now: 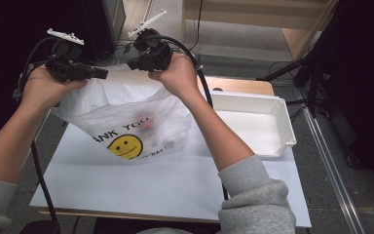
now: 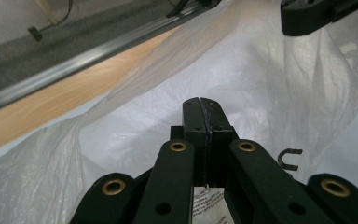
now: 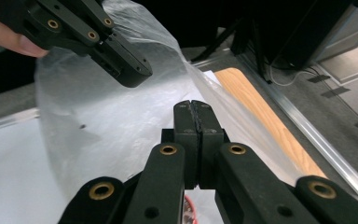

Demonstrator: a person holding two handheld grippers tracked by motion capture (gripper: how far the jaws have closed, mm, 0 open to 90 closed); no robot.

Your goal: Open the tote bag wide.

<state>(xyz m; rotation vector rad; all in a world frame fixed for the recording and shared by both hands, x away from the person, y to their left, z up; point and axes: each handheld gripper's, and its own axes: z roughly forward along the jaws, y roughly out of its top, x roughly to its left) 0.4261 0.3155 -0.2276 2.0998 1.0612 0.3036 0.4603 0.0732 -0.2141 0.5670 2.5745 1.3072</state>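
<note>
Both left gripper [image 1: 100, 73] and right gripper [image 1: 132, 63] clenched on the rim of the thin white smiley-face plastic bag [image 1: 126, 122], standing far-left on the desk [image 1: 175, 185]; next, spread its mouth.

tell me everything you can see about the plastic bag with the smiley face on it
The plastic bag is thin, translucent white film, crinkled, printed with a yellow smiley face and dark lettering. It stands upright on the white sheet covering the table, left of the white tray. Something red shows faintly through its wall. The left gripper and the right gripper are shut on its top edge at opposite sides, holding its top up.
</note>
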